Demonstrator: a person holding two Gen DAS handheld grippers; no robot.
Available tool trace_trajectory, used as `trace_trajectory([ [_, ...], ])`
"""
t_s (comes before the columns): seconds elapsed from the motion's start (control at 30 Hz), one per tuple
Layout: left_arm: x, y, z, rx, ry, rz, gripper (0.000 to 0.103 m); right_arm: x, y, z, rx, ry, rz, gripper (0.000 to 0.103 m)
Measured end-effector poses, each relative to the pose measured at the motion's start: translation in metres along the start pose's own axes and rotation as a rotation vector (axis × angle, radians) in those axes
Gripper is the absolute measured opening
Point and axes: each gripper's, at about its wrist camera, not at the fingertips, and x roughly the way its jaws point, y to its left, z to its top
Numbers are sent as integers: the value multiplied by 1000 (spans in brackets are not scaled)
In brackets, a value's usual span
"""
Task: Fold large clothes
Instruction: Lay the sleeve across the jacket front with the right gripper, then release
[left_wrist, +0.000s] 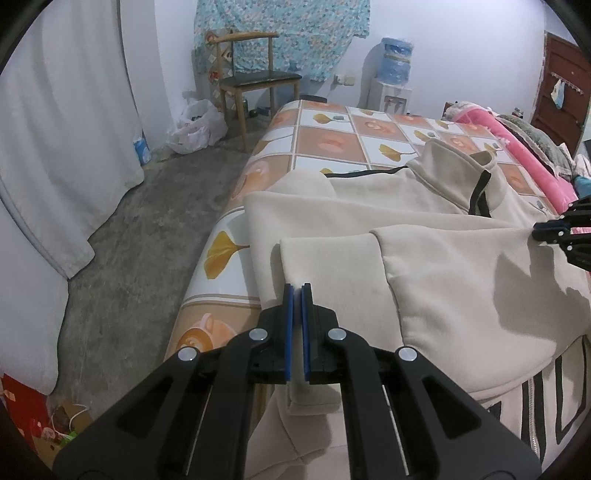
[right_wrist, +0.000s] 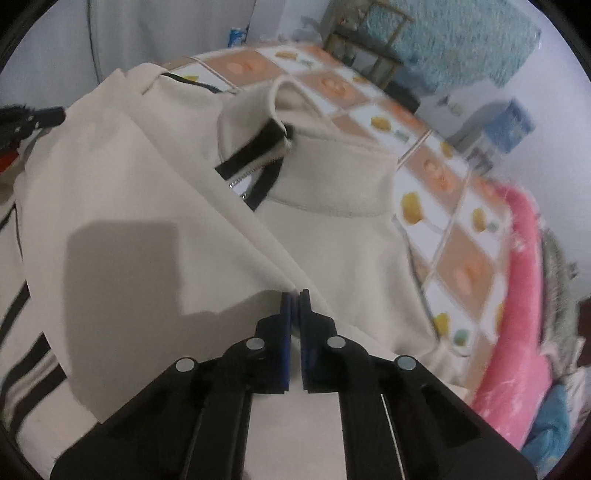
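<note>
Fingers pinched tight on both sides: left gripper (left_wrist: 296, 286) clamps the sleeve cuff (left_wrist: 314, 258), right gripper (right_wrist: 294, 293) nips a fold ridge just below the collar (right_wrist: 295, 140). The cream jacket (left_wrist: 424, 221) lies across the bed (left_wrist: 332, 140), sleeve drawn inward, likely to narrow it for folding.

We see a cream jacket (left_wrist: 424, 266) with black stripes (right_wrist: 258, 158) along its zip. The bed cover (left_wrist: 332, 136) under it is checked in white and orange-brown squares, with yellow leaves. Beyond lies a pink blanket (left_wrist: 524, 155). A turquoise patterned cloth (left_wrist: 280, 33) hangs on the pale wall. Both grippers are black with blue pads (left_wrist: 290, 325).
</note>
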Motion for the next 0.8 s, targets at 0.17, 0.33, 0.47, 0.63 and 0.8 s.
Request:
trace_trajectory([
  [0.17, -20, 0, 5, -18, -63, -29, 4, -29, 0, 0, 21, -82, -62, 3],
  [0.33, -32, -4, 14, -11, -106, -40, 4, -37, -13, 3, 57, -107, -104, 3],
  [0.47, -4, -4, 11, -25, -52, -35, 4, -12, -12, 3, 53, -71, -127, 3],
  [0.63, 17, -6, 4, -13, 4, 1, 4, 20, -8, 1, 58, -16, -125, 5],
  [0.8, 14, -6, 5, 13, 10, 14, 5, -12, -29, -12, 169, -63, -115, 15],
])
